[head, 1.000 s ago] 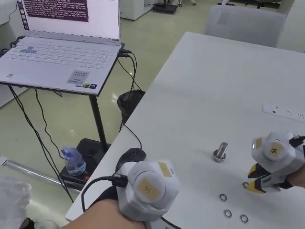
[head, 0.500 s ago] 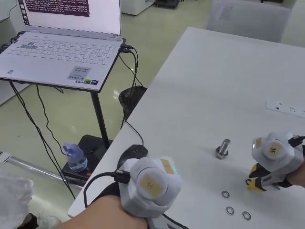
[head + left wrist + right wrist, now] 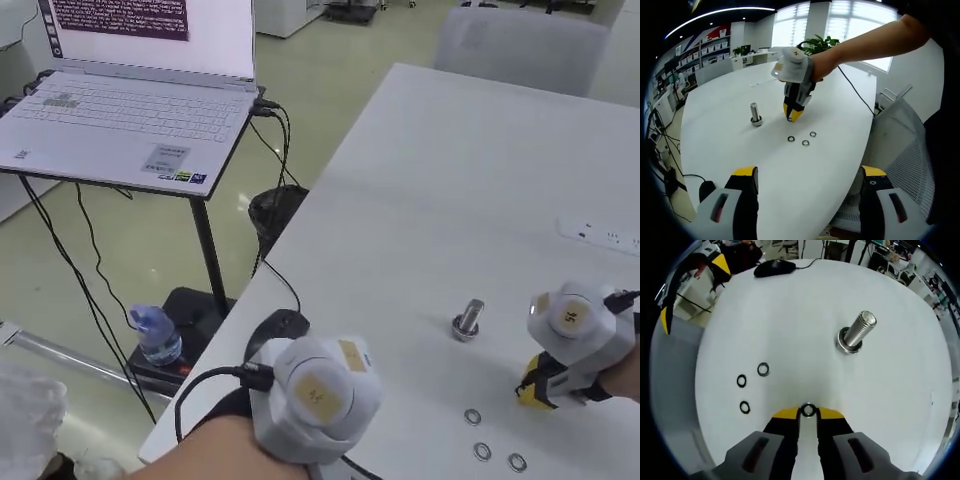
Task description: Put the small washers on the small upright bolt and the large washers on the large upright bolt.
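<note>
The left tool (image 3: 808, 175) hangs over the white tabletop (image 3: 450, 180) with its jaws spread wide, holding nothing and out of the way. The right tool (image 3: 790, 118) pinches one washer (image 3: 808, 410) near the upright bolt (image 3: 855, 332), likely to drop it on. Three more washers (image 3: 763, 369) lie close by.

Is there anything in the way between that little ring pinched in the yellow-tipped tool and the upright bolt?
Nothing visible. Only bare table lies between the washer held by the right gripper and the bolt; the three loose washers sit off to one side.
</note>
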